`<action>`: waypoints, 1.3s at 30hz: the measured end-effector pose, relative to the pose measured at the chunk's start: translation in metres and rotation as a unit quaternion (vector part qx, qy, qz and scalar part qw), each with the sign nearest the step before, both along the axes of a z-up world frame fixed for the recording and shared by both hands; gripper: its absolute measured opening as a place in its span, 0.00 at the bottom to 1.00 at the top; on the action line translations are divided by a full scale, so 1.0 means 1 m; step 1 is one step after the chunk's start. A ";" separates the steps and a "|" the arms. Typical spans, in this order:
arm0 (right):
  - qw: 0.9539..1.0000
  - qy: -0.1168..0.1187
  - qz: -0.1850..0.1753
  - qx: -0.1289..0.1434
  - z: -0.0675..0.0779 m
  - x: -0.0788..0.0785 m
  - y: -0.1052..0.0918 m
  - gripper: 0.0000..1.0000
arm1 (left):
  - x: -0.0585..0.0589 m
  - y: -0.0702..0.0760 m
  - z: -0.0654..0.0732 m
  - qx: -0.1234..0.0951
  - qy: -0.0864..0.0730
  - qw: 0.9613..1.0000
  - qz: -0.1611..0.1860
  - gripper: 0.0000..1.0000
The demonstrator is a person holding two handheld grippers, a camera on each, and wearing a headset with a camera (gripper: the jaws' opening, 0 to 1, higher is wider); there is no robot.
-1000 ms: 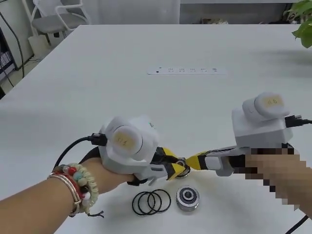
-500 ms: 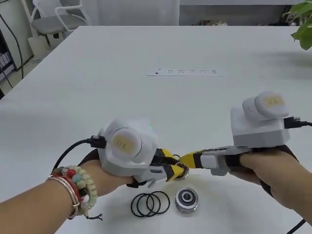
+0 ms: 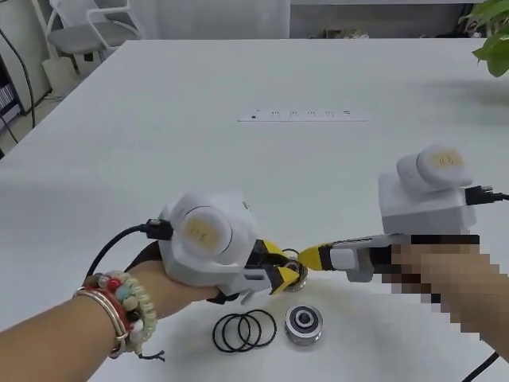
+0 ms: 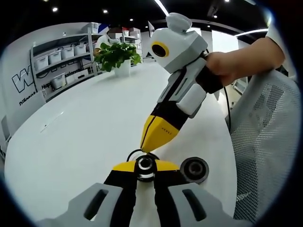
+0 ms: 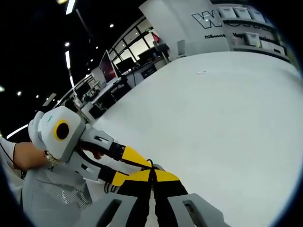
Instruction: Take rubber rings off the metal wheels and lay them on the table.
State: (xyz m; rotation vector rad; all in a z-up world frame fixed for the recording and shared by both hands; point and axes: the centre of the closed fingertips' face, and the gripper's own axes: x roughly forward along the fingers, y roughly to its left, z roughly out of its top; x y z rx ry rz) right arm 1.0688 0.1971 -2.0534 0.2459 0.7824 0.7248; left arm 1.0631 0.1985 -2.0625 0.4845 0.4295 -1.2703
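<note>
Step in hand: stripping a ring. Left gripper [image 3: 288,273] clamps a metal wheel [image 4: 145,164] between its tips, over the table [image 3: 238,175]. Right gripper [image 5: 152,174] has its jaws pressed together, apparently pinching the rubber ring [image 4: 134,153] at the wheel's far edge. Three freed rings [image 3: 245,330] and a second wheel [image 3: 304,325] lie near us. Next, we judge: draw the ring clear rightward, then lay it beside the others.

Black rubber rings [image 3: 245,331], white table [image 3: 238,175]
</note>
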 end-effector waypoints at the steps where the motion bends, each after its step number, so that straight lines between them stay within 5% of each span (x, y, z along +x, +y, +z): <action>1: 1.000 0.000 0.000 -0.002 0.000 0.000 0.000 0.00 | 0.000 0.000 0.001 -0.001 -0.002 1.000 -0.002 0.10; 7: 1.000 -0.002 0.000 -0.005 0.000 0.001 -0.001 0.00 | -0.002 0.000 0.011 -0.015 0.000 1.000 -0.009 0.16; 16: 1.000 -0.005 -0.009 0.001 0.005 0.001 -0.003 0.00 | -0.012 -0.003 0.034 -0.030 0.019 0.999 -0.027 0.39; 26: 1.000 -0.015 -0.009 0.007 0.016 0.000 -0.001 0.00 | -0.010 0.005 0.062 -0.034 0.004 0.999 -0.033 0.44; 30: 1.000 -0.018 -0.009 0.012 0.019 0.000 0.000 0.00 | -0.011 0.013 0.070 -0.024 0.000 0.999 -0.038 0.55; 39: 0.999 -0.023 -0.005 0.023 0.027 0.000 0.004 0.00 | -0.024 0.036 0.096 -0.027 -0.018 0.998 -0.051 0.67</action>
